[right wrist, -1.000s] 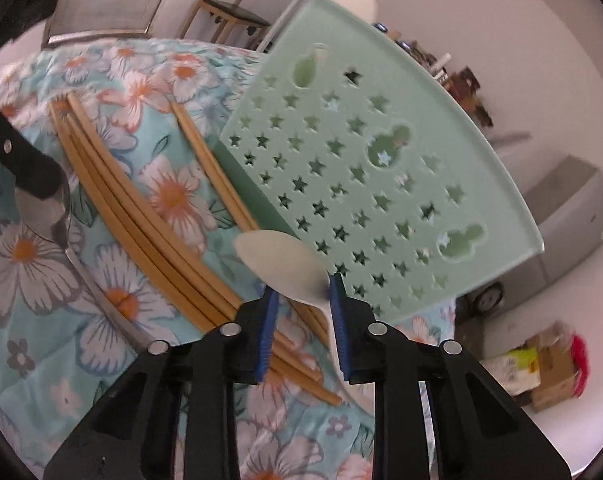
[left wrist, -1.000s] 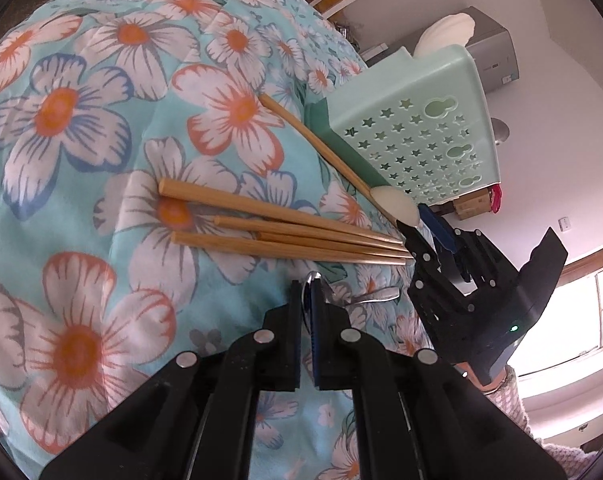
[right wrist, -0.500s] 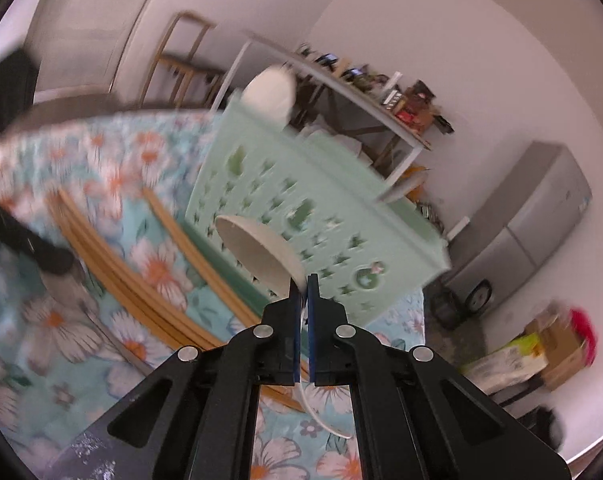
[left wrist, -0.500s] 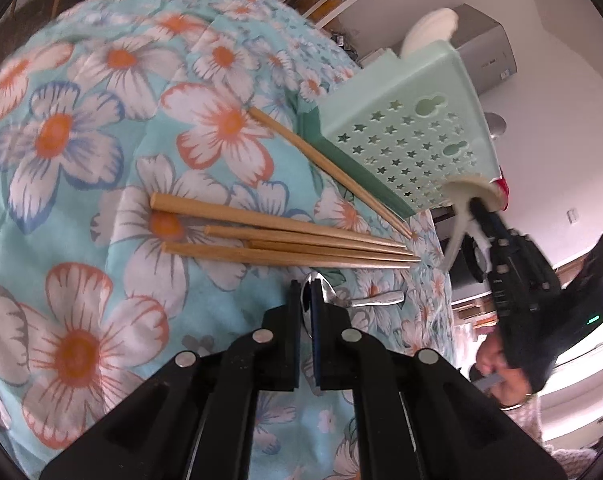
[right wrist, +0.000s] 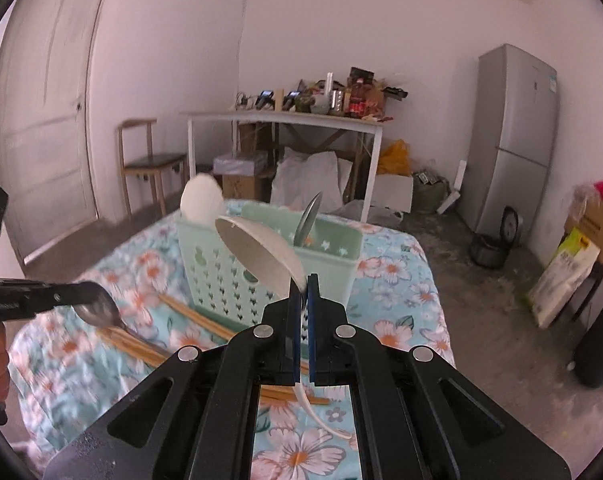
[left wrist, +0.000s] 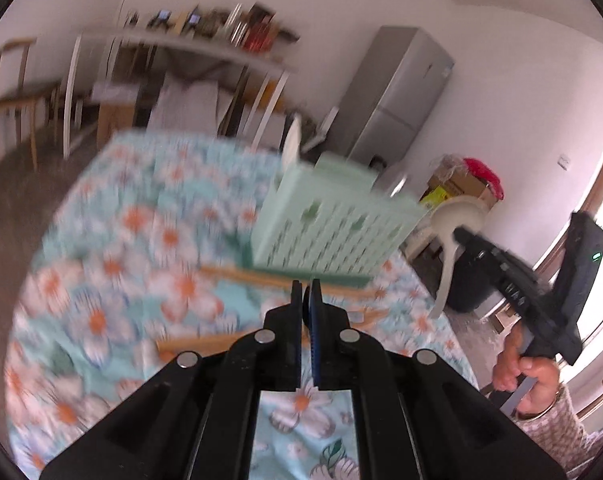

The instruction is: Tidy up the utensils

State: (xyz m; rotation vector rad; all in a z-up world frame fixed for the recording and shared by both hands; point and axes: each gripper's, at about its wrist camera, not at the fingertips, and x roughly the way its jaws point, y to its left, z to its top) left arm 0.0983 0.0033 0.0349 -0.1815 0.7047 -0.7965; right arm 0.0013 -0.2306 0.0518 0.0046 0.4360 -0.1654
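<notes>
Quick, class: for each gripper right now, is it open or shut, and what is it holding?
Left gripper: shut on the metal spoon.
Right gripper: shut on the white spoon.

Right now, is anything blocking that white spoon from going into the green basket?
Nothing visible stands between them. The white spoon, pinched in the right gripper, is in the air in front of the green basket. A white spoon and a metal utensil already stand inside, with room left.
</notes>
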